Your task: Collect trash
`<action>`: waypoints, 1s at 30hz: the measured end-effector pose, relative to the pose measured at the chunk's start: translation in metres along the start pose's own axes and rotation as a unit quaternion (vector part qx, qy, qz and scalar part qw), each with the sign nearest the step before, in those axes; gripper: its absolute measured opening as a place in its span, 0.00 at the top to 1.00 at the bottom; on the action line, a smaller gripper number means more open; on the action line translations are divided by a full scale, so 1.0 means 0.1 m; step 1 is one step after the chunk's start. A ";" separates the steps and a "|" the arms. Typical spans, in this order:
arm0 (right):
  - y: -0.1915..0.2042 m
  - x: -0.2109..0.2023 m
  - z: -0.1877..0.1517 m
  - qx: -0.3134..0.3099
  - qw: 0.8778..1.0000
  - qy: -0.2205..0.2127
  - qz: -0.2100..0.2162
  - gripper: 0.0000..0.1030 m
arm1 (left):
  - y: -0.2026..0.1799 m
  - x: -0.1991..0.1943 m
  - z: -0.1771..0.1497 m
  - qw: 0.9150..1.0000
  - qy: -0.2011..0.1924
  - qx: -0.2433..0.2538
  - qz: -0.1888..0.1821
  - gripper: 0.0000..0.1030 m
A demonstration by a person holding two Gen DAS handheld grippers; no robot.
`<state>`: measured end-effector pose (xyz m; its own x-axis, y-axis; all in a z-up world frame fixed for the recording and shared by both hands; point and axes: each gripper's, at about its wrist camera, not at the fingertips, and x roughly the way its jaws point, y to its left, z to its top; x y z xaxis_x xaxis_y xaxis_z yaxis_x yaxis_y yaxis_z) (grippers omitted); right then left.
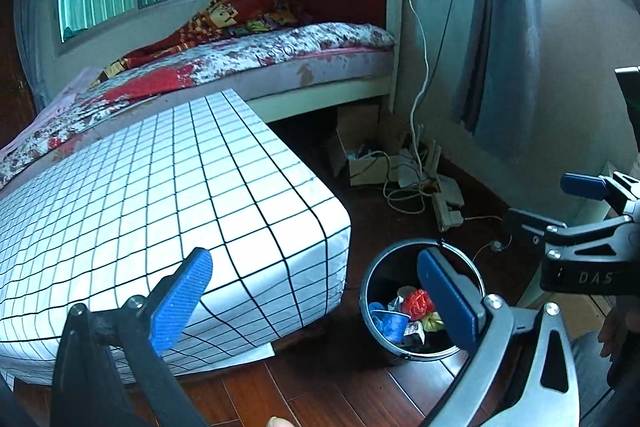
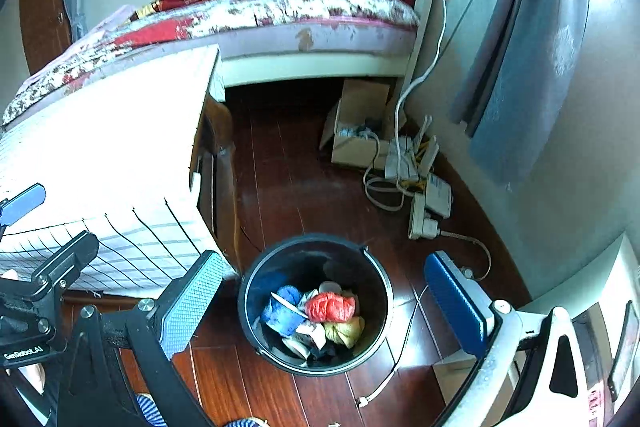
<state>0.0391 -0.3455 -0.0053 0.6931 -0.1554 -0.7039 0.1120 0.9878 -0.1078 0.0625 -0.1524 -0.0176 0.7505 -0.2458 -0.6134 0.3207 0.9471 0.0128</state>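
A black round trash bin (image 2: pixel 256 279) stands on the wooden floor beside a low table. Inside lie a red plastic bag (image 2: pixel 330 306), a blue cup (image 2: pixel 282 313), a yellowish wad (image 2: pixel 346 331) and other scraps. My right gripper (image 2: pixel 324 301) hangs open above the bin, nothing between its blue pads. In the left wrist view the bin (image 1: pixel 366 291) sits at lower right, and my left gripper (image 1: pixel 316 301) is open and empty, its right pad over the bin's rim. The right gripper's fingers (image 1: pixel 582 185) show at that view's right edge.
A low table under a white grid-pattern cloth (image 1: pixel 160 195) stands left of the bin. Behind it is a bed (image 1: pixel 280 51) with a red headboard. A cardboard box (image 2: pixel 356 131), power strips (image 2: pixel 422 215) and cables lie by the wall. A curtain (image 2: pixel 520 75) hangs at right.
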 end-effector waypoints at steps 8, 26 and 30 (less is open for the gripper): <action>0.14 -0.48 0.13 -0.005 0.999 -0.040 -0.006 0.01 | 0.13 -0.37 0.06 1.000 -0.026 -0.014 0.006 0.01; 0.25 -1.51 -0.03 -0.003 0.994 -0.108 -0.010 0.01 | 0.19 -1.28 -0.01 0.996 -0.091 -0.017 0.011 0.01; 0.22 -1.60 -0.04 0.002 0.993 -0.118 -0.010 0.01 | 0.21 -1.30 0.03 0.995 -0.093 -0.019 0.012 0.01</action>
<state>-0.0723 -0.2986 0.1019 0.8380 -0.1721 -0.5179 0.1297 0.9846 -0.1174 -0.0265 -0.1008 0.0654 0.8527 -0.2529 -0.4570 0.2816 0.9595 -0.0057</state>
